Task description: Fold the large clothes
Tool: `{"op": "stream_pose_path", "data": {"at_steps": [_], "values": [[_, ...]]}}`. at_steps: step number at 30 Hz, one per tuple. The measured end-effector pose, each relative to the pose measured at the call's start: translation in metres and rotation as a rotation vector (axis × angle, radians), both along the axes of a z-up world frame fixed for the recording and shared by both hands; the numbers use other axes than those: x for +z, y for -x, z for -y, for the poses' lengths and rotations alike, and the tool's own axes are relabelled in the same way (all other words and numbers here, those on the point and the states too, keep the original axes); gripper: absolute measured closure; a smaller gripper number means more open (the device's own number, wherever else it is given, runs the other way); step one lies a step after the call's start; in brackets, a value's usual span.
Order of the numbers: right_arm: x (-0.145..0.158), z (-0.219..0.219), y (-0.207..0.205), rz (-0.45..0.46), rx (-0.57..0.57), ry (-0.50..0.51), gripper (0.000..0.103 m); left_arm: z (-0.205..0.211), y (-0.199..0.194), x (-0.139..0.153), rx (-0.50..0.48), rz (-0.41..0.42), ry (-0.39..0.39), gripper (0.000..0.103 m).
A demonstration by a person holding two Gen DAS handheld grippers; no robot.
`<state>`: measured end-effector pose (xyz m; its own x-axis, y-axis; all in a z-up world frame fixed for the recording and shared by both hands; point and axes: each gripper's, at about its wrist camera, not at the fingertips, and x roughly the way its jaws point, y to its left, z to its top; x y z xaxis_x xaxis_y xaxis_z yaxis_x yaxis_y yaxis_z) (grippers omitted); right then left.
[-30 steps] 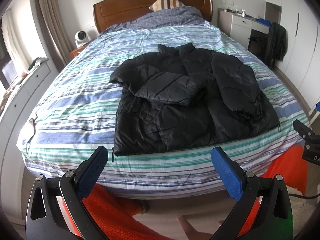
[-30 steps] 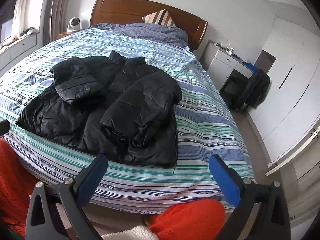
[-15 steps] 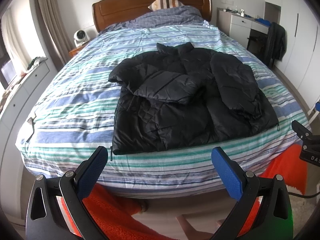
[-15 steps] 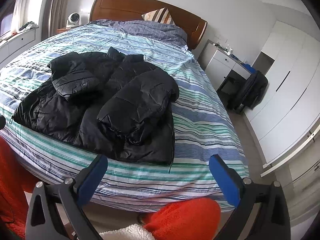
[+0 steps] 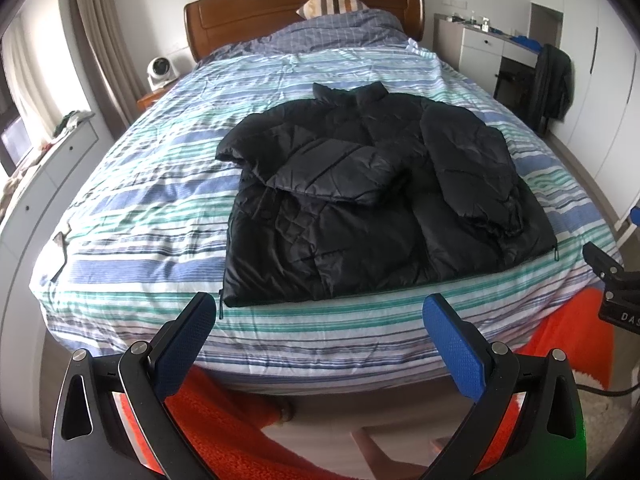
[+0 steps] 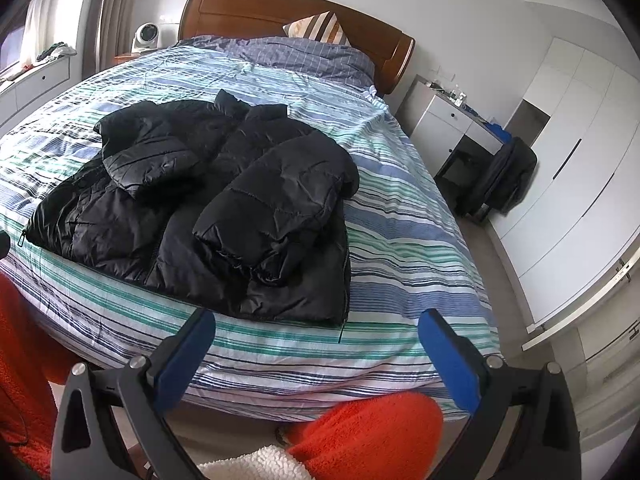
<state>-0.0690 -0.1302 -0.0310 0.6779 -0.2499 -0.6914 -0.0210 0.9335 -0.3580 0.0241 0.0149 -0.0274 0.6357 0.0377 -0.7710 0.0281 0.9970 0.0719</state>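
A black puffer jacket (image 5: 372,196) lies flat on the striped bed (image 5: 132,240), collar toward the headboard, both sleeves folded in over its front. It also shows in the right wrist view (image 6: 208,204). My left gripper (image 5: 320,320) is open and empty, held off the foot of the bed below the jacket's hem. My right gripper (image 6: 318,336) is open and empty, below the jacket's right hem corner. Part of the right gripper shows at the left wrist view's right edge (image 5: 612,284).
A wooden headboard (image 5: 304,12) and pillows stand at the far end. A white desk (image 6: 452,124) with a dark chair (image 6: 504,176) is right of the bed, wardrobes (image 6: 580,152) beyond. A small fan (image 5: 160,70) and white cabinet (image 5: 36,184) are left. Orange clothing (image 6: 360,436) is below.
Both grippers have pulled back and risen slightly, so the bed and jacket sit a little farther off. The jacket has not moved. Both stay open.
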Motion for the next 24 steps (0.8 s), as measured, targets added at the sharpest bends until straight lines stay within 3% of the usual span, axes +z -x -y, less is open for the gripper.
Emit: {"op": "stream_pose_path", "data": {"at_steps": [18,24], "values": [[-0.004,0.003,-0.003,-0.012,-0.003,-0.031,0.0,-0.001,0.0,-0.002,0.001,-0.001,0.002,0.0],[0.006,0.017,-0.023,0.097,0.2,-0.075,0.0,-0.002,-0.001,-0.004,0.004,-0.009,0.008,0.0]]}}
